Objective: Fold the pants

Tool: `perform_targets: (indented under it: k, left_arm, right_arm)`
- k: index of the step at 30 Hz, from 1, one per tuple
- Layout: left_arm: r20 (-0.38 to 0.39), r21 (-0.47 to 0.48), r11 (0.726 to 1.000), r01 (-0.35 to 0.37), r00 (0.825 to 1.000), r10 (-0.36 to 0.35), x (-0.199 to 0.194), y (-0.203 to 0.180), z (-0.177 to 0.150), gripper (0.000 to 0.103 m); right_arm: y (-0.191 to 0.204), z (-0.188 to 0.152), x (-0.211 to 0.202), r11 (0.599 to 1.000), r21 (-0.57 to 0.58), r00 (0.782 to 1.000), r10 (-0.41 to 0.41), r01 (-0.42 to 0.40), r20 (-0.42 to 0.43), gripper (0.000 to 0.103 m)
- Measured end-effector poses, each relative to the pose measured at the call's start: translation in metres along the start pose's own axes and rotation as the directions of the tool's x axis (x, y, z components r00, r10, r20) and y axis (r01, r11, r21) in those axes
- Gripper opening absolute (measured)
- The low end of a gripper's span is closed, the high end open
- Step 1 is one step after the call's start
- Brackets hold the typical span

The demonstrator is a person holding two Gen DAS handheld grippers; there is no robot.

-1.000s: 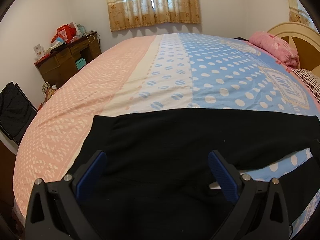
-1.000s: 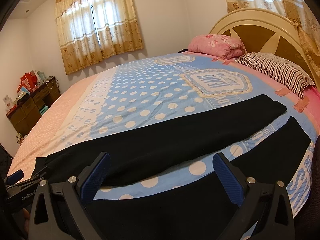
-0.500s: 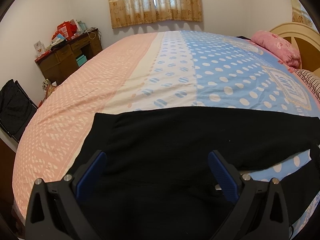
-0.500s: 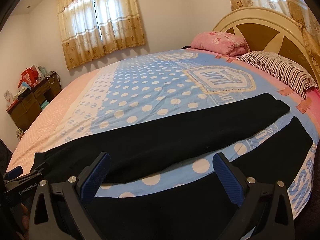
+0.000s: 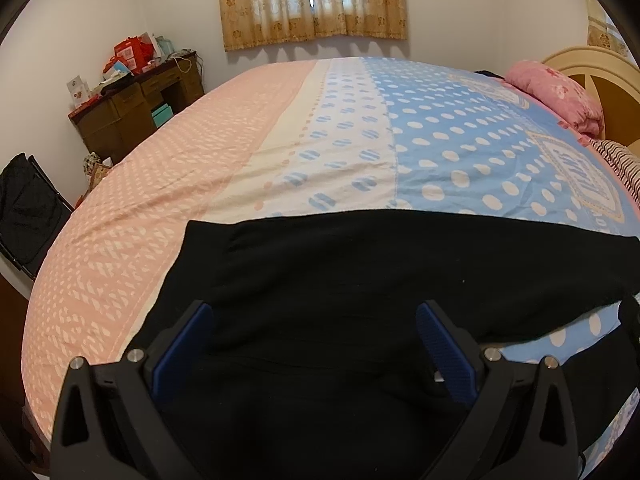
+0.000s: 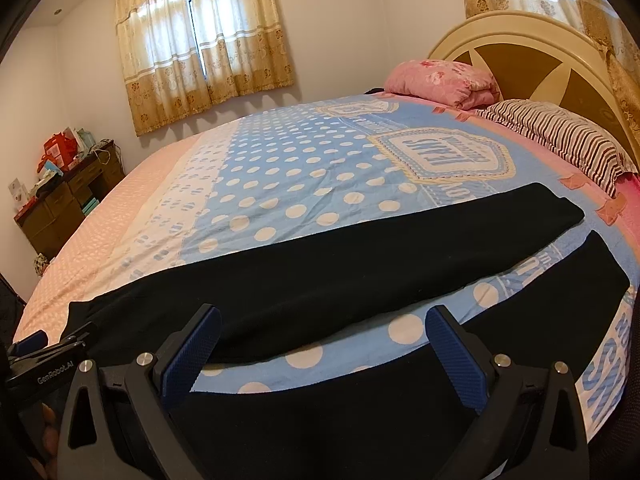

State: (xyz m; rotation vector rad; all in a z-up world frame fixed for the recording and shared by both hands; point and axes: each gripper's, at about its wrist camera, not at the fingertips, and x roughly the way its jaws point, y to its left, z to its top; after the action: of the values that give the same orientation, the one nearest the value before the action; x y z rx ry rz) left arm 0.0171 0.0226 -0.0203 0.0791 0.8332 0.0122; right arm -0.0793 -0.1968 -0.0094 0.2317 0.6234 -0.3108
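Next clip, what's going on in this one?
A person holds a two-finger gripper in each hand over a pair of black fabric pants spread flat on a bed with a pink, white and blue polka-dot cover. The two legs lie apart, with a strip of cover showing between them. The left gripper is above the waist end, the right gripper above the near leg. Both have their jaws open and grip nothing; no fold has been made.

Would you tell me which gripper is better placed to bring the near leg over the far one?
Probably the right gripper: it hovers open above the black fabric pants' near leg, while the left gripper sits over the waist end.
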Motion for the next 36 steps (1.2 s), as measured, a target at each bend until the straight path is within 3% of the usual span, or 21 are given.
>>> perform_targets:
  k: [7,11,13,19,21,23,27,30,34,36]
  left_arm:
    - [-0.005,0.02,1.0,-0.005,1.0,0.005,0.002,0.015,0.001,0.103]
    - [-0.013,-0.001,1.0,-0.022,1.0,0.022,0.005,0.04,0.002,0.103]
    - [-0.029,-0.018,0.999,-0.03,0.999,0.029,0.008,0.05,0.003,0.103]
    - [-0.074,-0.067,0.997,-0.034,0.997,0.029,0.016,0.07,0.003,0.103]
    - [-0.071,-0.088,0.996,-0.027,0.997,0.021,0.015,0.078,0.002,0.103]
    - [-0.077,-0.108,0.994,-0.025,0.997,0.017,0.017,0.085,0.003,0.103]
    - [-0.106,-0.123,0.992,-0.021,0.994,0.008,0.027,0.091,0.006,0.103]
    - [-0.126,-0.129,0.992,-0.016,0.992,0.0,0.034,0.095,0.005,0.103]
    - [-0.15,-0.143,0.99,-0.019,0.989,-0.003,0.045,0.102,0.004,0.103]
    - [-0.165,-0.15,0.988,-0.02,0.986,-0.005,0.052,0.105,0.004,0.103]
  right_arm:
    - [0.006,0.016,0.022,0.991,-0.108,0.996,0.07,-0.076,-0.055,0.102]
    - [0.023,0.038,0.045,0.963,-0.201,0.98,0.161,-0.181,-0.113,0.102]
    - [0.043,0.048,0.059,0.926,-0.281,0.966,0.22,-0.252,-0.138,0.102]
    - [0.113,0.057,0.099,0.774,-0.441,0.89,0.378,-0.454,-0.253,0.1]
    - [0.132,0.058,0.11,0.742,-0.452,0.868,0.408,-0.496,-0.283,0.097]
    - [0.162,0.058,0.126,0.689,-0.462,0.829,0.442,-0.559,-0.344,0.087]
    - [0.207,0.049,0.153,0.625,-0.474,0.781,0.445,-0.621,-0.437,0.071]
    - [0.233,0.042,0.17,0.589,-0.472,0.75,0.447,-0.657,-0.487,0.071]
    - [0.261,0.027,0.187,0.528,-0.453,0.69,0.459,-0.718,-0.559,0.071]
    - [0.272,0.014,0.192,0.512,-0.489,0.703,0.423,-0.706,-0.572,0.071]
